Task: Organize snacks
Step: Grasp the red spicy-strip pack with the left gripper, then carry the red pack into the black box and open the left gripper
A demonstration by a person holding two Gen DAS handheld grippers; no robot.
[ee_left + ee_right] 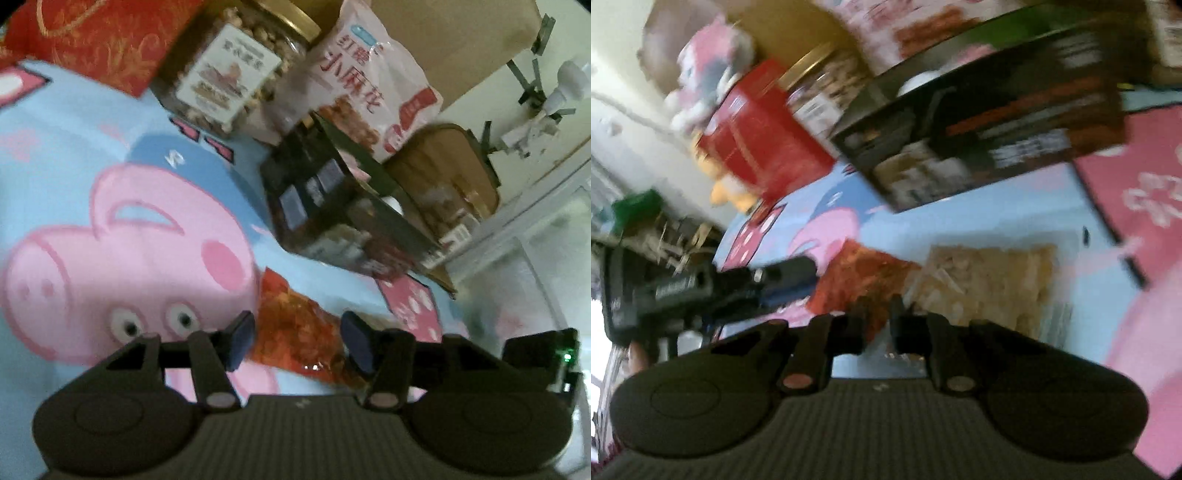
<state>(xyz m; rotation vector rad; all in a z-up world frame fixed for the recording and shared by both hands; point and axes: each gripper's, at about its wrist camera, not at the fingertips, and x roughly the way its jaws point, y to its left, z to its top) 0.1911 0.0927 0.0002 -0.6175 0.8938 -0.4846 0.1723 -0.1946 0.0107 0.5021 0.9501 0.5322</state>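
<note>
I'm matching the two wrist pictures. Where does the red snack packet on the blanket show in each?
Left wrist: red snack packet low centre, between the open left gripper fingers.
Right wrist: centre-left, beside a pale packet.
Shared landmark: dark box beyond it.

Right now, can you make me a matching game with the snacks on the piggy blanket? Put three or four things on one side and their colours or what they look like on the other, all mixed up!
Things:
1. jar
2. open box
3. packet between the left gripper's fingers
4. bag behind the box

Looks:
A. white and pink with big red writing
B. orange-red and see-through
C. clear with a gold lid and a white label
D. dark, with small snack packs inside

Pairs: 1-C, 2-D, 3-B, 4-A
</note>
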